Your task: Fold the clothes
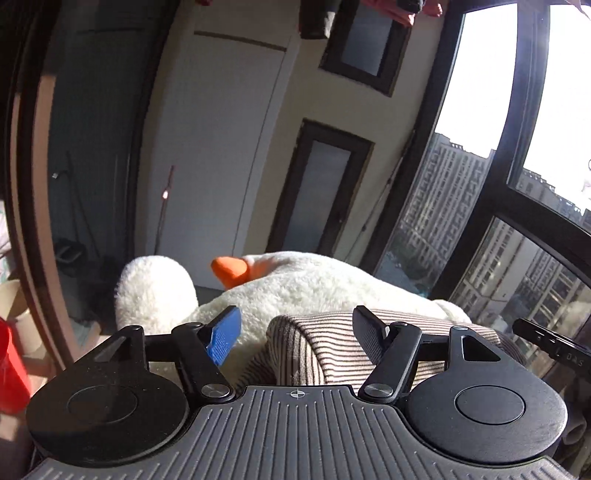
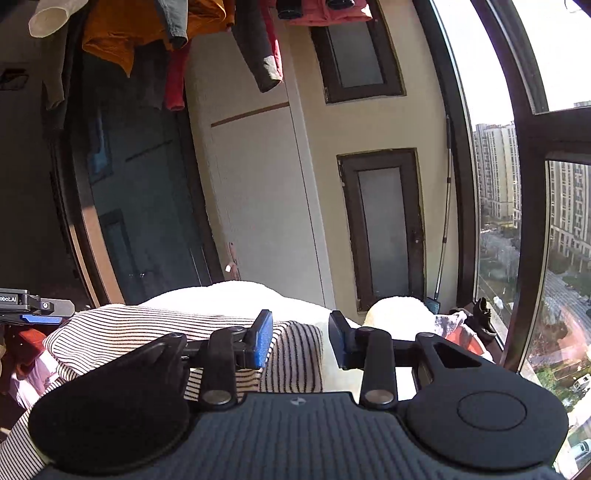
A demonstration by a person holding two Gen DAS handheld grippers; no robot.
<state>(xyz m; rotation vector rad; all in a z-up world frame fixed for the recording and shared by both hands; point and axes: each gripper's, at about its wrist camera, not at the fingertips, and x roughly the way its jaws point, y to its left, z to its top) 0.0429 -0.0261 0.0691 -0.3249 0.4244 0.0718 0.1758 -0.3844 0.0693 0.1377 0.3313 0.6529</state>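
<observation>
Spread left hand-held gripper [image 1: 295,332] above striped garment [image 1: 325,350] on white plush duck [image 1: 295,284].

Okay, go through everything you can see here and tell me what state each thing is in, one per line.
Left gripper: jaws open, holding nothing.
Right gripper: jaws open, holding nothing.
Striped shirt: folded over, lying on the plush toy.
Plush toy: lying down, partly covered by the shirt.
Hanging clothes: hung up overhead.
Lower window: shut.
Upper window: shut.
</observation>
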